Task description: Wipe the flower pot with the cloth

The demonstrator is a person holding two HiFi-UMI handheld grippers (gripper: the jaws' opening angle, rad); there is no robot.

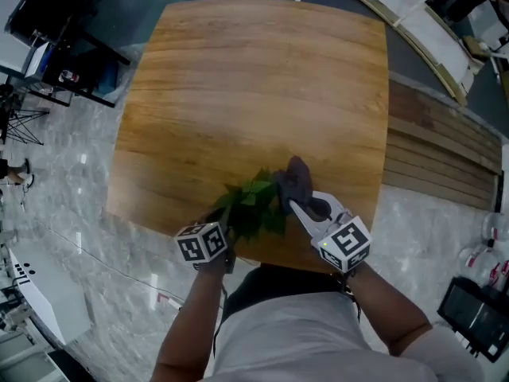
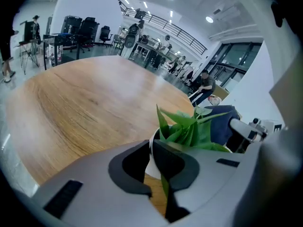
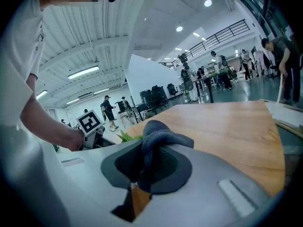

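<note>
1. My left gripper is clamped narrowly on the rim of the white pot, at the six o'clock edge of the table. I should hold it steady.
2. My right gripper pinches the dark cloth, at three o'clock of the plant. I should press the bunched end against the pot wall, below the leaves.
3. I can read no brand or writing; the cubes carry only square markers.

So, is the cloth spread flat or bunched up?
Bunched up. The dark cloth is a crumpled wad pinched in the right tool, with folds bulging above its jaws.
</note>
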